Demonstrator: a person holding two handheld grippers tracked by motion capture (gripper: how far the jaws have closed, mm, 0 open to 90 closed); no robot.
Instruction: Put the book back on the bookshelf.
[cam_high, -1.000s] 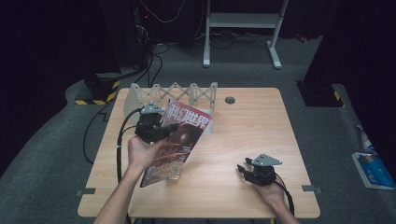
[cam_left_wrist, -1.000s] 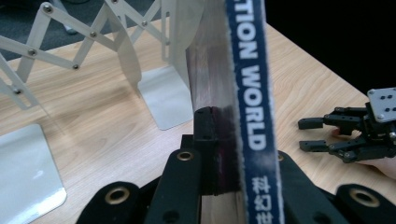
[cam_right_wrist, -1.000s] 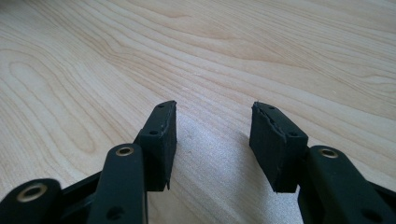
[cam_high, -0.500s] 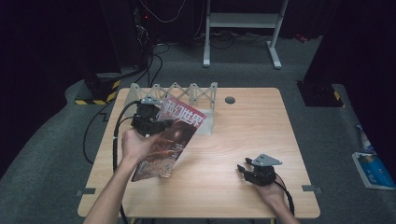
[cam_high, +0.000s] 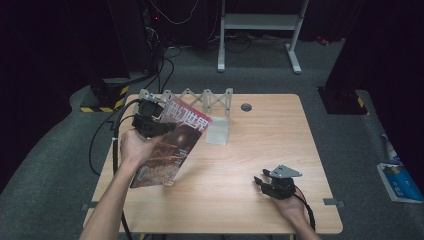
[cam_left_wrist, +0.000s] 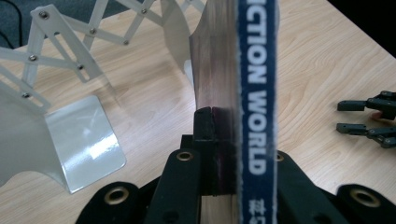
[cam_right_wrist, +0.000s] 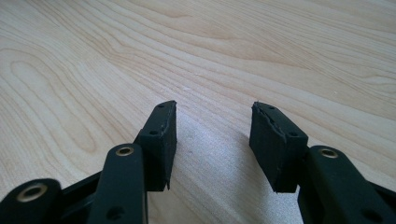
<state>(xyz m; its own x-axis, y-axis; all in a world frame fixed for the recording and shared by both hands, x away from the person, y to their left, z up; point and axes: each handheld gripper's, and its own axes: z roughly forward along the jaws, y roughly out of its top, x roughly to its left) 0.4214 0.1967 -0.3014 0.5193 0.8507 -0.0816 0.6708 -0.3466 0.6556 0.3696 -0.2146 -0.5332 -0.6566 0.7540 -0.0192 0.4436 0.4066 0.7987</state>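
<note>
Since a second ago, the left claw (cam_high: 170, 127) has carried the magazine (cam_high: 170, 150) a bit to the left and up, and the magazine now stands steeper. The right claw (cam_high: 261, 180) has stayed where it was.

Nearest to the person, at the near right of the worktop (cam_high: 260, 130), the right claw rests low on the wood in the person's right hand (cam_high: 290, 205). Its two black jaws are spread apart, and in the right gripper view there is just bare wood between them (cam_right_wrist: 212, 140).

A bit farther off, on the left side, the person's left hand (cam_high: 132, 147) holds the left claw up over the worktop. This claw is pinching the magazine near its top left edge. In the left gripper view the jaws press tight on the thin pages (cam_left_wrist: 212, 116), and the blue spine (cam_left_wrist: 257, 93) with white letters runs up just to the right of them. The magazine tilts, with its near corner down close to the worktop and its red top lifted toward the far side.

Farther still, at the far edge of the worktop, stands a white folding rack (cam_high: 200, 100). One of its clear plates (cam_high: 217, 132) lies just to the right of the magazine's top. A small round hole (cam_high: 245, 106) sits in the wood to the right of the rack.
</note>
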